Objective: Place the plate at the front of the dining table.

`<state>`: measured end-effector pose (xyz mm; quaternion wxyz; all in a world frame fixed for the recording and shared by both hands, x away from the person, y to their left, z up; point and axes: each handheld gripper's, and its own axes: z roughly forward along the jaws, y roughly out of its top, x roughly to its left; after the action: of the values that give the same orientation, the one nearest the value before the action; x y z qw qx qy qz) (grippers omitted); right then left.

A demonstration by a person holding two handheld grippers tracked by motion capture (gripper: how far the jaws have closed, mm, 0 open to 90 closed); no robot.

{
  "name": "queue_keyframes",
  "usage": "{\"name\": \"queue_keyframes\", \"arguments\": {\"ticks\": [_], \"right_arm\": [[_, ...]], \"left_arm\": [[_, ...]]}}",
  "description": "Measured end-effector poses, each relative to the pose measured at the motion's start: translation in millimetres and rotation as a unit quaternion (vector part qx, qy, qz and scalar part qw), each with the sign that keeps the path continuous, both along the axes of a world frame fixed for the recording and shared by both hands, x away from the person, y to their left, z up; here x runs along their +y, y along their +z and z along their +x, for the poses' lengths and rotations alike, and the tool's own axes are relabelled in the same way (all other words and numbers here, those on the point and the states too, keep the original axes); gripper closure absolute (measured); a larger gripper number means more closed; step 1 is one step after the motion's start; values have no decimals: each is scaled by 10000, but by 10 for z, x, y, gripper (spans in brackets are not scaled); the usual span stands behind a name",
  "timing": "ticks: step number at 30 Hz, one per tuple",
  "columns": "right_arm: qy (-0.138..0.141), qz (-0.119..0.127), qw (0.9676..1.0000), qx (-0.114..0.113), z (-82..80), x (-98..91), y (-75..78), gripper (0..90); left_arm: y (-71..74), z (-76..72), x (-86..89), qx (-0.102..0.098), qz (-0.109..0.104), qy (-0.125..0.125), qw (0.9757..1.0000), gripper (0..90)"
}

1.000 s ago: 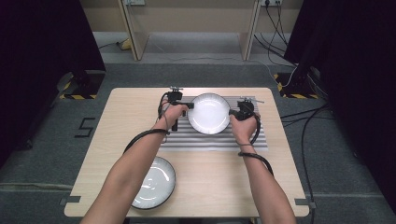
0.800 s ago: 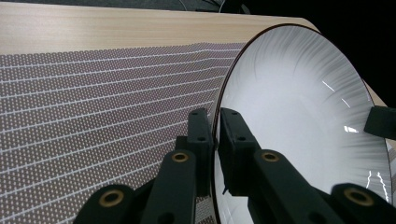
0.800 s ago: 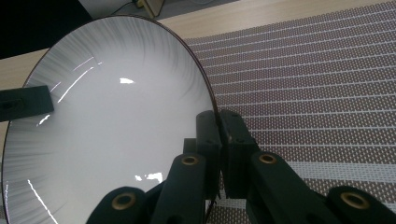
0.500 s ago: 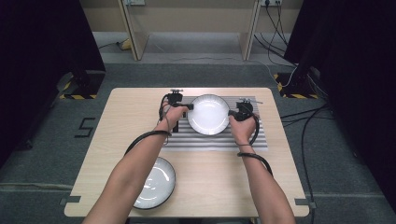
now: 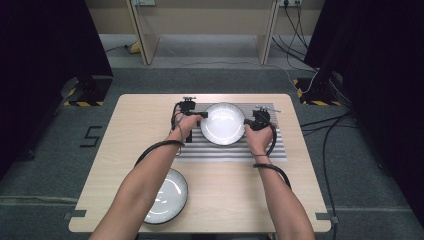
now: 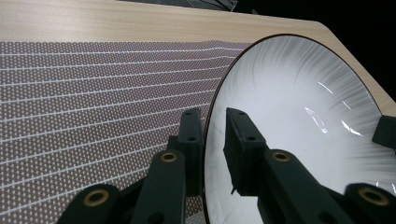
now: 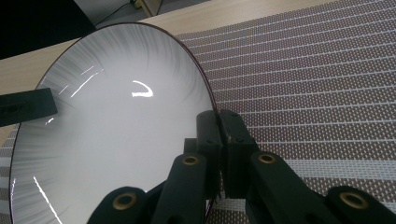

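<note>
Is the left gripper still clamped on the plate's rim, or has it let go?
Let go: the left gripper has just been opening, and a gap shows between its pads and the plate rim.

You are working in a lab-style recording space, not a home: your light wooden table (image 5: 115,165) stands alone on grey carpet (image 5: 45,165), black curtains (image 5: 45,45) close off both sides, yellow-and-black hazard tape (image 5: 82,103) marks the stand bases, loose cables (image 5: 325,145) trail over the floor, and wall sockets (image 5: 292,2) sit behind plain wooden desk legs (image 5: 140,30)
</note>
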<state>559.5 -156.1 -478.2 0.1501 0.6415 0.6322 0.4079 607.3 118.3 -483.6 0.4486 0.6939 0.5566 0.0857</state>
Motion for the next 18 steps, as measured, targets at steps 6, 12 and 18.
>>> {"name": "queue_keyframes", "arguments": {"ticks": [6, 12, 18], "right_arm": [[-69, 87, 9999, 47, 23, -6, -36, 879], [-137, 196, 9996, 160, 54, -22, -109, 874], [-178, 210, 9993, 233, 78, -30, -143, 870]], "left_arm": [[-30, 13, -34, 45, -10, 38, 10000, 669], [-76, 13, 1, 56, 32, 21, 10000, 640], [-13, 26, 69, -16, 28, 97, 9999, 592]]}}
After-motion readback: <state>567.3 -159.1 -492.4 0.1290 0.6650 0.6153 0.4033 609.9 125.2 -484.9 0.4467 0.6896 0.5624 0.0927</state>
